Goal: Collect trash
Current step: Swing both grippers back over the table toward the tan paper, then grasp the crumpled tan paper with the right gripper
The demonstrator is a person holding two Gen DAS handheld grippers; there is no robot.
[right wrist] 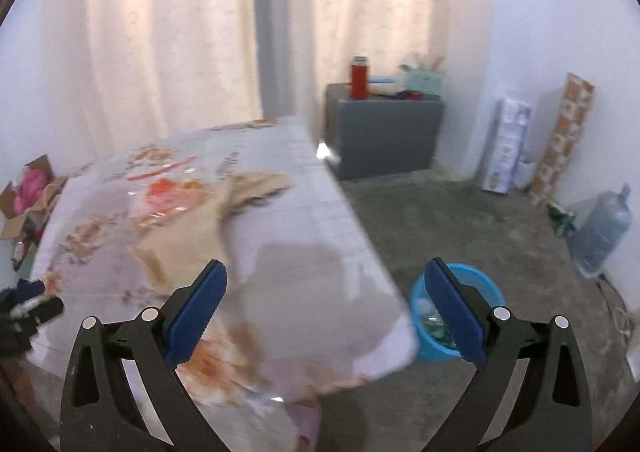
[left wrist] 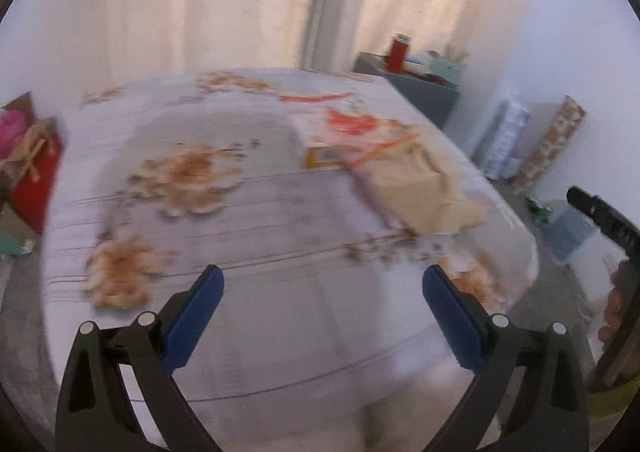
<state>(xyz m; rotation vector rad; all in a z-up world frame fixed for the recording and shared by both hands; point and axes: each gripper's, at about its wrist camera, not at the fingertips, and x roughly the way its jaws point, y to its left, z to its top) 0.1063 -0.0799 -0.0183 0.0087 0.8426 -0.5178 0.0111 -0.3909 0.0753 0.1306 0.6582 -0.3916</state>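
Right now both grippers are hanging wide apart with nothing between their blue pads: the left gripper (left wrist: 322,310) is looking down over the near end of a bed covered in a pale sheet with orange flower print (left wrist: 256,220), and the right gripper (right wrist: 326,310) is sitting over the bed's near corner. Just past that corner, on the grey floor, a round blue plastic bin (right wrist: 424,350) is standing with what looks like scraps already inside. Further up the bed, the trash is lying in a loose pile: a crumpled tan paper bag (left wrist: 420,188), touching a clear plastic wrapper with red and orange print (left wrist: 360,132). Judging by this, the next pickup is being lined up; the paper should crush easily, so aiming the pads at a raised fold rather than a flat face, and avoiding pinching the sheet, would serve best
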